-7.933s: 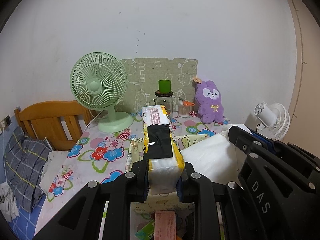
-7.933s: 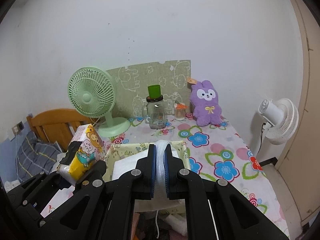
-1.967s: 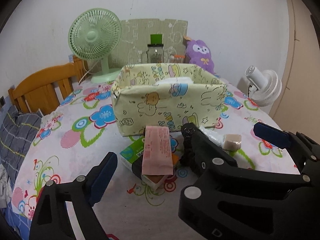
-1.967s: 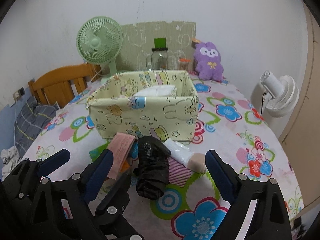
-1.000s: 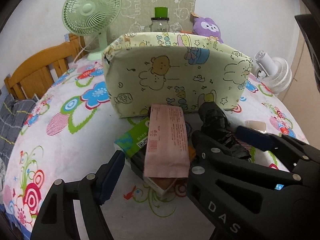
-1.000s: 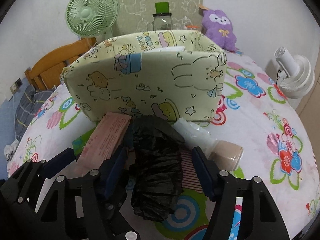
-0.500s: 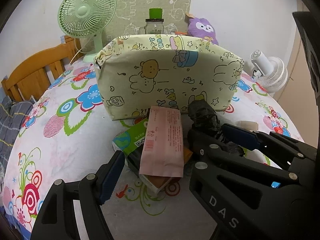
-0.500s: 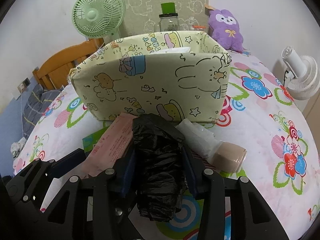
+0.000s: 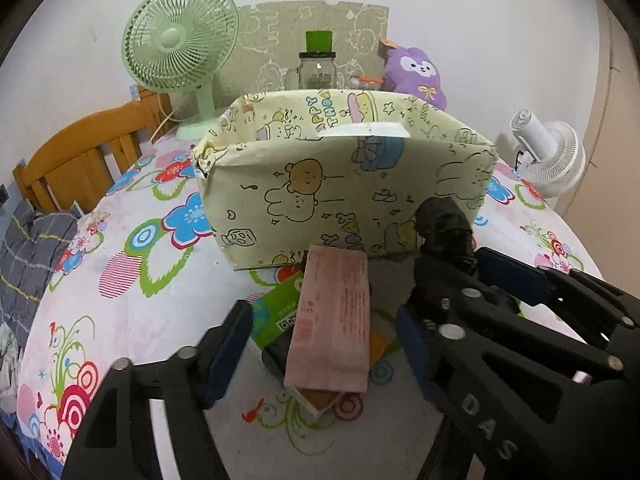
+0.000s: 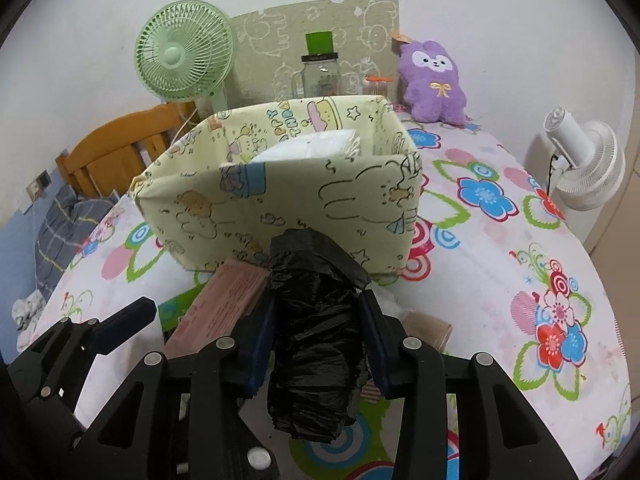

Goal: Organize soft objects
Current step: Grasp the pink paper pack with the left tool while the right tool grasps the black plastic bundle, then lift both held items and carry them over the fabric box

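Note:
My right gripper [image 10: 318, 334] is shut on a black plastic bag roll [image 10: 316, 328] and holds it a little above the table, in front of the yellow cartoon fabric bin [image 10: 280, 204]. White tissue packs [image 10: 308, 146] lie inside the bin. My left gripper [image 9: 320, 344] is open around a pink packet [image 9: 332, 316] that lies on a green packet [image 9: 276, 312]. The black roll [image 9: 442, 228] and the right gripper show at the right of the left wrist view, in front of the bin [image 9: 340, 192].
A beige-capped bottle [image 10: 426, 326] lies behind the right fingers. A green fan [image 9: 178, 46], a glass jar [image 9: 316, 68] and a purple plush [image 9: 416, 74] stand at the back. A white fan [image 9: 550, 152] is at right, a wooden chair [image 9: 80, 160] at left.
My right gripper has shut on the black roll and lifted it. My left gripper stays open around the pink packet and has risen slightly.

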Motion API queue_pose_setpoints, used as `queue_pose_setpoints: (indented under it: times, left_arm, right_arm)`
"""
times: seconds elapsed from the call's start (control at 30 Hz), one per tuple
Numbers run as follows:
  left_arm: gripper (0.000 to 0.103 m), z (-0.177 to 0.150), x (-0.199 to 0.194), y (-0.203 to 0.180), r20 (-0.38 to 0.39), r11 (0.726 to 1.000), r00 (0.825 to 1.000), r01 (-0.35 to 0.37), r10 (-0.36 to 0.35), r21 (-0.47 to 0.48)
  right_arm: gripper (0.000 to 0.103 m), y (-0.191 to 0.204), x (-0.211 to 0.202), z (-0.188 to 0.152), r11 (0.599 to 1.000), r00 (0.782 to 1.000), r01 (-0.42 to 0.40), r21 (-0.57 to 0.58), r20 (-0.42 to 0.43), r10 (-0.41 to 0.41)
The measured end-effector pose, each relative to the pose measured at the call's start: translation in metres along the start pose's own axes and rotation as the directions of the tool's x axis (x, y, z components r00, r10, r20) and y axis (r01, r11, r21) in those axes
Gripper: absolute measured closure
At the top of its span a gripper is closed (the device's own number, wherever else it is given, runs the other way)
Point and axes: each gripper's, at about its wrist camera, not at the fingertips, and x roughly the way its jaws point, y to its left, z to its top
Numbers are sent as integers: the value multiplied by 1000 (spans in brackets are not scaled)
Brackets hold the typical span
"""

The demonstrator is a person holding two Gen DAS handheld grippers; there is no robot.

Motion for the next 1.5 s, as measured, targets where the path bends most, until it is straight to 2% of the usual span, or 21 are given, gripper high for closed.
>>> queue_pose_setpoints:
  times: [0.37, 0.83, 1.5]
  left_arm:
    - [62, 3, 14, 0, -25, 1000, 999, 21, -21, -3]
    - [63, 2, -1, -1, 8, 1000, 1000, 25, -24, -8]
    - [63, 13, -60, -4, 125, 1000, 992, 22, -21, -4]
  right_arm:
    - [59, -4, 11, 4, 1000, 1000, 14, 21, -26, -13]
    - [59, -3, 1, 4, 1000, 1000, 18, 20, -9, -17]
    - [59, 5, -58, 13, 1000, 996, 11, 25, 91, -13]
